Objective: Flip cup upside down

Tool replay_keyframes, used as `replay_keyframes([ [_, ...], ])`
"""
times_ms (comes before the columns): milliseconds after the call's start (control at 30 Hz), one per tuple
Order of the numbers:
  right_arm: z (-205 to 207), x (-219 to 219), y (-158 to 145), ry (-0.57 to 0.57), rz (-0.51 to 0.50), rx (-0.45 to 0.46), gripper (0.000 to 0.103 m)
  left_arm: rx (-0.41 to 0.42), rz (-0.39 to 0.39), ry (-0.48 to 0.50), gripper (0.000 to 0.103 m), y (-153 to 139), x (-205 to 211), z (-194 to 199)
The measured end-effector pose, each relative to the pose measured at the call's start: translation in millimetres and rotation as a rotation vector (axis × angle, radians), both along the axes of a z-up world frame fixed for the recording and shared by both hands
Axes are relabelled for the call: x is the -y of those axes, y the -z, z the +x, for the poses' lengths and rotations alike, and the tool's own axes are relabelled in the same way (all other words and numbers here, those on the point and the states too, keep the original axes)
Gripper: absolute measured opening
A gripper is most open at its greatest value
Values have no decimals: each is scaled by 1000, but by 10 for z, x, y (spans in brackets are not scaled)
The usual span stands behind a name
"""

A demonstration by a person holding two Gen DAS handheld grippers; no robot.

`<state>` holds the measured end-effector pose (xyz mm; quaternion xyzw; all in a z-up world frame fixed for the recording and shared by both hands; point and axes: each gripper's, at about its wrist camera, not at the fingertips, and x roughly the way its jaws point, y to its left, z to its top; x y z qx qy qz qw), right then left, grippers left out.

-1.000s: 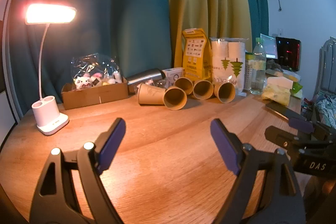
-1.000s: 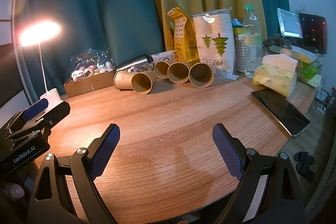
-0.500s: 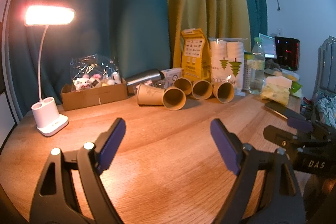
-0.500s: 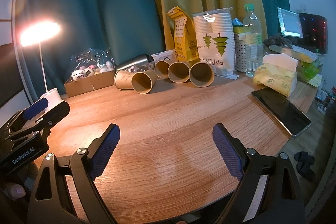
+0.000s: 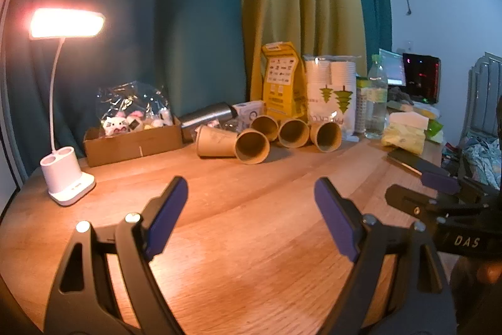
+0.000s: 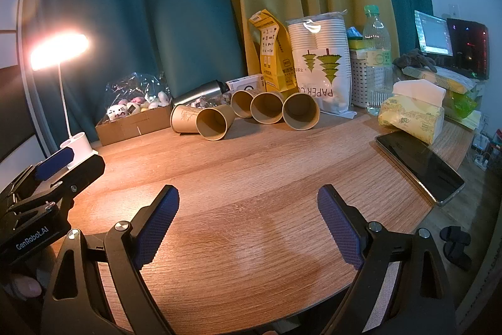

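Note:
Several brown paper cups lie on their sides at the back of the wooden table [image 5: 251, 228], mouths toward me. The nearest cup [image 5: 238, 143] lies left of the row; it also shows in the right wrist view [image 6: 204, 121]. Three more cups [image 5: 293, 132] lie beside it, also seen in the right wrist view [image 6: 276, 110]. My left gripper [image 5: 251, 209] is open and empty above the near table. My right gripper [image 6: 248, 215] is open and empty, well short of the cups.
A lit white desk lamp [image 5: 67, 178] stands at the left. A cardboard box of toys [image 5: 131, 137], a metal flask [image 5: 207, 116], a yellow bag [image 5: 282, 80], a pack of paper cups [image 6: 320, 62], a bottle [image 6: 378, 58], tissues [image 6: 414, 115] and a phone [image 6: 420, 165] crowd the back and right.
Both grippers have stayed open and almost still. The left wrist view has drifted very slightly; the cups have not moved.

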<state>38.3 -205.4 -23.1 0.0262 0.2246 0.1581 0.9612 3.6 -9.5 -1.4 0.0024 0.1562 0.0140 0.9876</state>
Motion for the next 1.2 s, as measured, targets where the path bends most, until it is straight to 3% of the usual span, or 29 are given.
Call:
replay_keyframes([
  [1200,-25,-41,9,-3,1,1,92,-3,-4,-21,84,3,-67,-2],
])
